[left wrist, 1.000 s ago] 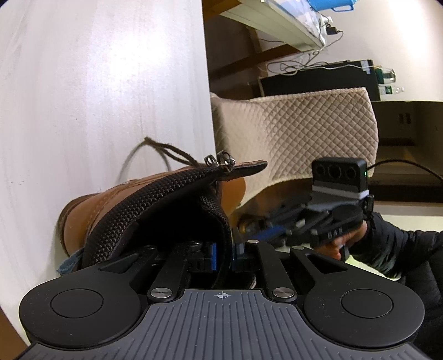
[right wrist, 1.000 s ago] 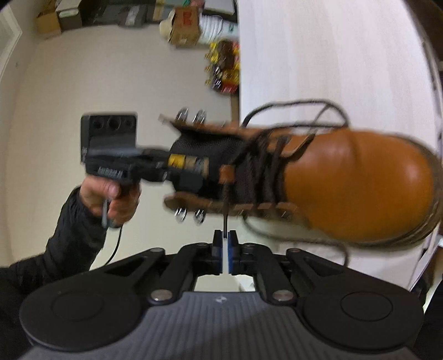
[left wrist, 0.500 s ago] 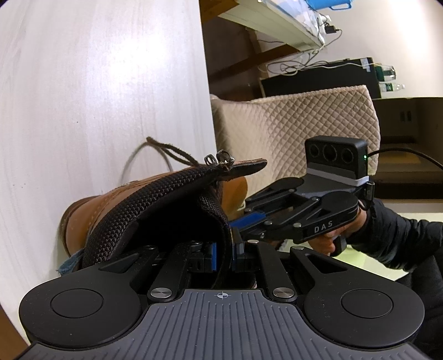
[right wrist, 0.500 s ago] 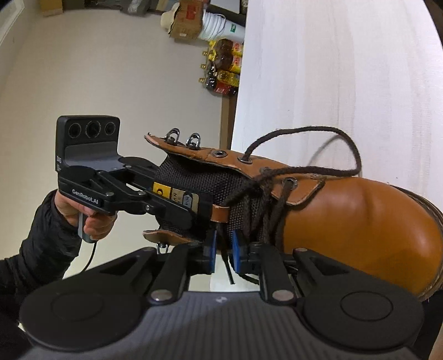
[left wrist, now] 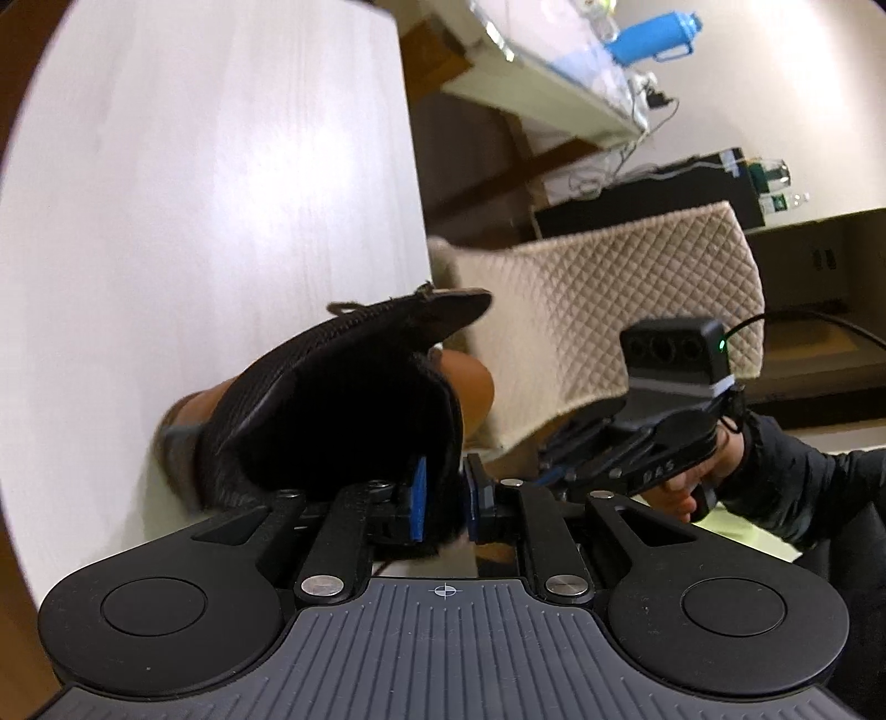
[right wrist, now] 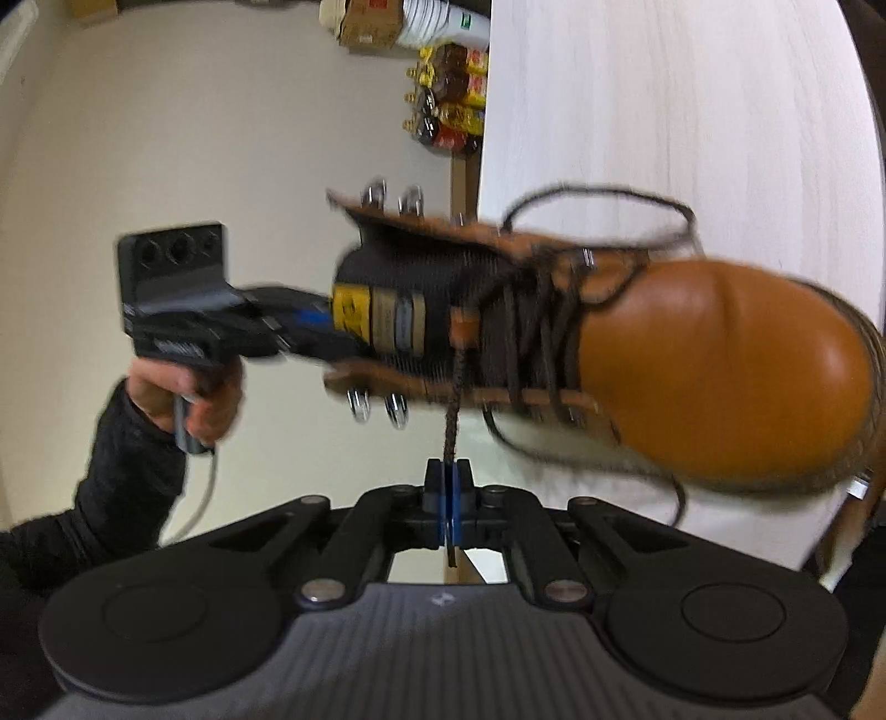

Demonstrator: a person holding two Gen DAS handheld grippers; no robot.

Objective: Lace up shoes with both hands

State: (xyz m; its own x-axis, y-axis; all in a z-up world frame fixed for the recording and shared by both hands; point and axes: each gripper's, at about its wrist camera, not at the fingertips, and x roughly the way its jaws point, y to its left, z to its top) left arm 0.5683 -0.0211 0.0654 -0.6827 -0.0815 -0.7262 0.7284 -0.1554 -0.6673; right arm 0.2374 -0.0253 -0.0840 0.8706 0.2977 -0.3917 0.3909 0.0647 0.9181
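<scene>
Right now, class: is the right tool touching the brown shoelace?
Touching. The right wrist view shows the right tool shut on the shoelace, which runs taut from the boot down between its blue pads.

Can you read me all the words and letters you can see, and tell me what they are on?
"DAS": on the side of the right gripper.
Yellow tag and grey tags on the boot tongue: too blurred to read.
Label on the left gripper: too blurred.
Bottles and box on the floor: too small.

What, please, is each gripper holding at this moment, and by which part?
The left gripper clamps the boot by its collar; the right gripper pinches the lace near its free end.
</scene>
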